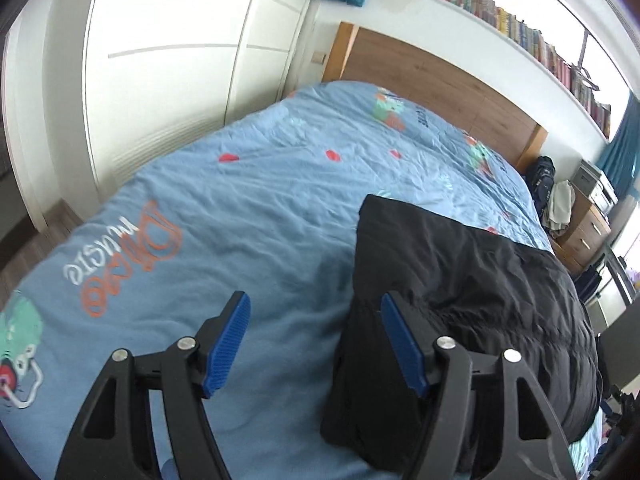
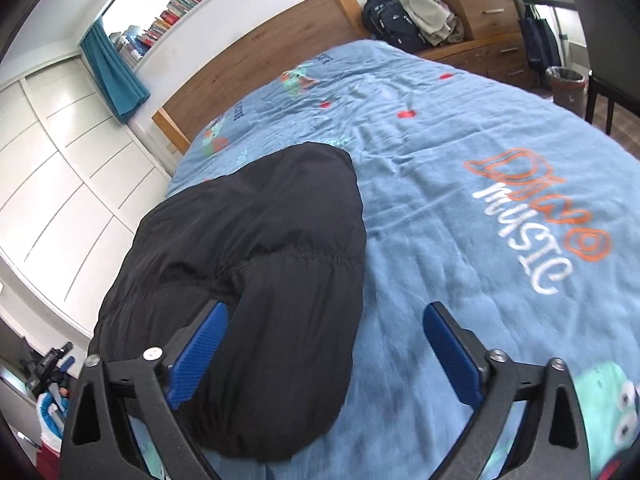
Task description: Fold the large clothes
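A blue printed bedspread (image 2: 460, 128) covers the bed. Behind it: wooden headboard (image 1: 432, 80), row of books (image 1: 532, 36), backpack (image 2: 390, 20), white wardrobe (image 1: 180, 60).

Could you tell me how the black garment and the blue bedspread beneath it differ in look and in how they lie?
The black garment is plain, puffy and quilted with stitched seams; the blue bedspread is thin and printed with cartoon figures, red spots and lettering. The garment sits bundled in a folded, rounded heap near one side; the bedspread lies spread flat across the bed, only lightly wrinkled. The garment covers a small part; the bedspread reaches the wooden headboard. Both are fabric, and neither is gripped.
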Action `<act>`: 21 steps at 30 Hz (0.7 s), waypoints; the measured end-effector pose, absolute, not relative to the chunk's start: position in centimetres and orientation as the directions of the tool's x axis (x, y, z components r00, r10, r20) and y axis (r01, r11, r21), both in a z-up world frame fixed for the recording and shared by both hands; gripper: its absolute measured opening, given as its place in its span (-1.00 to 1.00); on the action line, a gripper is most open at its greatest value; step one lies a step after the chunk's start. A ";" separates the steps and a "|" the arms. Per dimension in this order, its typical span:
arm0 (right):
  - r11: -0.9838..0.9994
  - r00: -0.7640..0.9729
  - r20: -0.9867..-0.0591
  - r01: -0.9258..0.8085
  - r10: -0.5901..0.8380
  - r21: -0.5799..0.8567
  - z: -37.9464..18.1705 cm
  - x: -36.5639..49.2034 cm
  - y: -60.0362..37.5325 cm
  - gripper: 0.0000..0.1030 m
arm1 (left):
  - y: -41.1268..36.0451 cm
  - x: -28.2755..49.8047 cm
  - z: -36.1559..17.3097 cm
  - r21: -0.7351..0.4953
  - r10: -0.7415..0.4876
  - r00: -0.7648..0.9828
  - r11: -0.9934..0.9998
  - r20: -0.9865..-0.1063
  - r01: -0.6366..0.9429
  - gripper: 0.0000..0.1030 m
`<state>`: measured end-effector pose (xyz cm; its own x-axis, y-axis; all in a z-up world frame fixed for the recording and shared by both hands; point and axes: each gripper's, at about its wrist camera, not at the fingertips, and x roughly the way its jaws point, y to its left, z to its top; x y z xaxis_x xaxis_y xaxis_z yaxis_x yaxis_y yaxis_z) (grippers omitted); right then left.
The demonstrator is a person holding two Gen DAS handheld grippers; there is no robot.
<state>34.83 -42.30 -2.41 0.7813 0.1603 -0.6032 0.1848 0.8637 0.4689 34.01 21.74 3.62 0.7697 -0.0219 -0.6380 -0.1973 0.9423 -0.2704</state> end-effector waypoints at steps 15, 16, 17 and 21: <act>0.931 0.807 -0.591 0.203 0.015 0.302 6.2 17.9 -34.5 0.99 | 16.8 14.4 12.3 -0.140 0.017 0.796 0.982 -0.605 -0.127 0.61; 0.934 0.810 -0.587 0.205 0.006 0.292 6.5 16.8 -33.8 0.99 | 16.3 13.4 12.3 -0.137 0.013 0.793 0.983 -0.609 -0.121 0.62; 0.939 0.814 -0.581 0.205 -0.007 0.275 6.7 15.3 -32.8 0.99 | 15.6 12.1 12.3 -0.134 0.007 0.789 0.985 -0.615 -0.113 0.62; 0.956 0.822 -0.569 0.182 -0.019 0.231 6.7 12.2 -29.7 0.99 | 13.0 7.6 12.3 -0.092 0.011 0.793 0.992 -0.609 -0.084 0.62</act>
